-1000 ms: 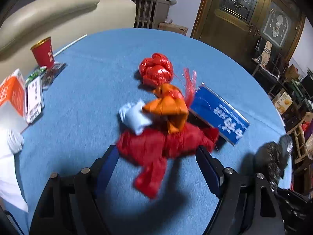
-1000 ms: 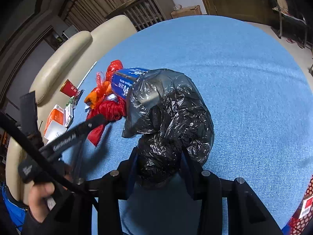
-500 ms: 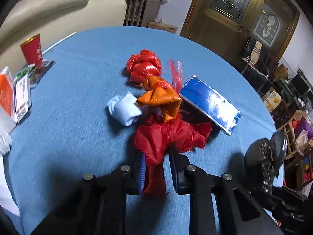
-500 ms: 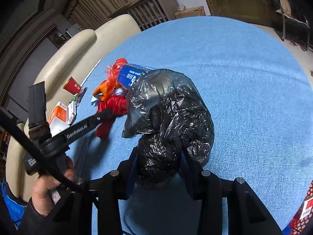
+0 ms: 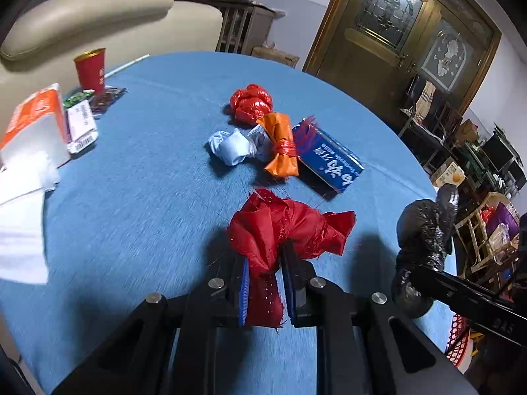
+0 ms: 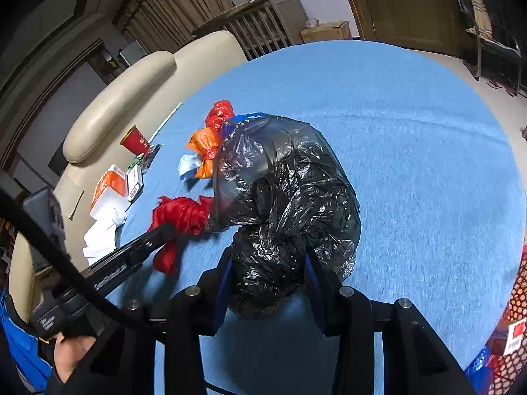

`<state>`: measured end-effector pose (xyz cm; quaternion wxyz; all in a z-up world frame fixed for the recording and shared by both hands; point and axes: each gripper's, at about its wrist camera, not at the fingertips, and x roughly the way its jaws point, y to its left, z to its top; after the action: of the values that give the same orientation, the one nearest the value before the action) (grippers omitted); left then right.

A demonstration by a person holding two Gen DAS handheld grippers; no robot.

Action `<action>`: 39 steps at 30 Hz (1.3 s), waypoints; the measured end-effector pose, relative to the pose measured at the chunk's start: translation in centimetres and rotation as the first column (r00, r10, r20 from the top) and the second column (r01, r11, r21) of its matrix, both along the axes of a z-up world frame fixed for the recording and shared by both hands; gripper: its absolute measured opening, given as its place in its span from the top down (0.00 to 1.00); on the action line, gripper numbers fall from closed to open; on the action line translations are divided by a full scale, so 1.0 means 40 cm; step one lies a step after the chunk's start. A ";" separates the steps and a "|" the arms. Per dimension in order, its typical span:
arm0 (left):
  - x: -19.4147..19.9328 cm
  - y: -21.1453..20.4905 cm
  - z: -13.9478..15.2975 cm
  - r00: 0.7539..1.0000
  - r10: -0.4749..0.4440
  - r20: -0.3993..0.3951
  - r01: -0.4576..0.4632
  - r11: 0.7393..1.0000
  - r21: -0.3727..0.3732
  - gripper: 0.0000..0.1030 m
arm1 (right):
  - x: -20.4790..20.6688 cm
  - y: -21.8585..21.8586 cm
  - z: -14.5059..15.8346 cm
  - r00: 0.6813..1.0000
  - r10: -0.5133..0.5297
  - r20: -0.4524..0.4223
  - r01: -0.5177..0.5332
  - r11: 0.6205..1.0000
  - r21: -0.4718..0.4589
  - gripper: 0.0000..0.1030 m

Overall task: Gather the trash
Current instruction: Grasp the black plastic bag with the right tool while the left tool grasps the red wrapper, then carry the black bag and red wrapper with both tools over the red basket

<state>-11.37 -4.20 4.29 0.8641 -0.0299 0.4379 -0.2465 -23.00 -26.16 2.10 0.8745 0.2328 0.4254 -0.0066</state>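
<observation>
My left gripper (image 5: 265,263) is shut on a crumpled red cloth-like scrap (image 5: 286,227) and holds it just above the blue table, clear of the pile. It also shows in the right wrist view (image 6: 181,214). My right gripper (image 6: 268,263) is shut on a black trash bag (image 6: 283,197), seen at the right in the left wrist view (image 5: 425,240). On the table lie a red plastic wad (image 5: 252,102), an orange wrapper (image 5: 280,144), a pale blue wad (image 5: 234,146) and a blue box (image 5: 329,161).
A red paper cup (image 5: 90,70), an orange-and-white carton (image 5: 33,125), a labelled packet (image 5: 80,123) and white tissues (image 5: 23,197) lie at the table's left edge. A beige sofa (image 5: 98,19) stands behind. A red mesh basket (image 5: 459,339) sits below the right edge.
My left gripper closed on the red scrap and pulled it back toward me, away from the pile. The right gripper with the black bag has stayed still.
</observation>
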 end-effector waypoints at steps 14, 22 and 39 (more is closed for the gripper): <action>-0.083 -0.003 0.064 0.997 0.059 0.056 -0.063 0.995 0.082 0.81 | -0.102 -0.004 0.032 0.999 -0.020 0.027 0.020 1.000 -0.006 0.57; -0.122 -0.034 0.105 0.995 0.029 0.092 -0.036 0.996 0.082 0.81 | -0.135 -0.009 0.043 0.998 -0.039 0.042 0.039 0.999 -0.007 0.57; -0.183 -0.138 0.151 0.988 -0.065 0.142 0.051 0.994 0.099 0.81 | -0.183 -0.037 0.049 0.992 -0.113 0.064 0.114 0.993 -0.008 0.57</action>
<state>-18.70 -9.71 10.33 0.8864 0.0422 0.3861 -0.2519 -30.33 -27.63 4.07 0.8872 0.2514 0.3834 -0.0513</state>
